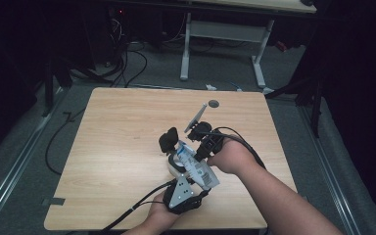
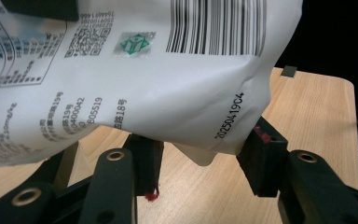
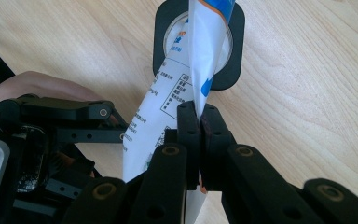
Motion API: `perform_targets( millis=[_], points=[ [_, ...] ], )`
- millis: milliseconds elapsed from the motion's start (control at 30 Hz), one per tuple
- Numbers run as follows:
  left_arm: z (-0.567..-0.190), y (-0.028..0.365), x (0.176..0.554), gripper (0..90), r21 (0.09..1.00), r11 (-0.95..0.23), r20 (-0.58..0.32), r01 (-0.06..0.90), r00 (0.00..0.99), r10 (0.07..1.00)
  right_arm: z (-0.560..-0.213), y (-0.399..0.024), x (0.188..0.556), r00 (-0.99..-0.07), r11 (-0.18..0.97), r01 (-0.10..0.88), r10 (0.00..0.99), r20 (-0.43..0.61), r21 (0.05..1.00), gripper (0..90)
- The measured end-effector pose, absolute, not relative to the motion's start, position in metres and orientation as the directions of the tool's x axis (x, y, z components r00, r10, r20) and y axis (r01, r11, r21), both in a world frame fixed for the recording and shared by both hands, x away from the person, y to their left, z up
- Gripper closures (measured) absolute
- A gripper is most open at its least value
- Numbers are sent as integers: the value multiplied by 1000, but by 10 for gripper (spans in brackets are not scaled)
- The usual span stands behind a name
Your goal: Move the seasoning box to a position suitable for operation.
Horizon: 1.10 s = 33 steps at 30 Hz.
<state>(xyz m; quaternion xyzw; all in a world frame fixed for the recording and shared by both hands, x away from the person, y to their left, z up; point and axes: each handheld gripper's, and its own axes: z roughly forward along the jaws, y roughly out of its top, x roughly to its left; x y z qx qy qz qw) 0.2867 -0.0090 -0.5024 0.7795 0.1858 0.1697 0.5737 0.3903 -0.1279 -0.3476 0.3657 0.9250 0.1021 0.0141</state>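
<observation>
A white pouch (image 1: 199, 170) with blue print and a barcode hangs above the wooden table (image 1: 122, 127), held between both grippers. My left gripper (image 1: 185, 171) comes up from the front edge. In the left gripper view its pads (image 2: 263, 156) press on the pouch's (image 2: 168, 84) lower corner, one on each side. My right gripper (image 3: 199, 126) is shut on the pouch's (image 3: 156, 126) thin side seam. The pouch's far end reaches over a black rounded-square ring (image 3: 235, 70) with a round opening, also seen in the high view (image 1: 169, 139).
A small dark disc (image 1: 213, 103) lies on the table near its far edge. Cables trail from both grippers across the front of the table. Behind the table stand a white-legged desk (image 1: 225, 34) and loose cables on the grey floor.
</observation>
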Motion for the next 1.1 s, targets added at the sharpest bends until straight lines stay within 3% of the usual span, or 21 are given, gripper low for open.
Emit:
perform_targets(
  millis=[1100],
  points=[
    [-520,-7,294,565,919,-333,-22,212,870,493,-354,-137,382,-728,707,679,683,58,200,889]
  ],
)
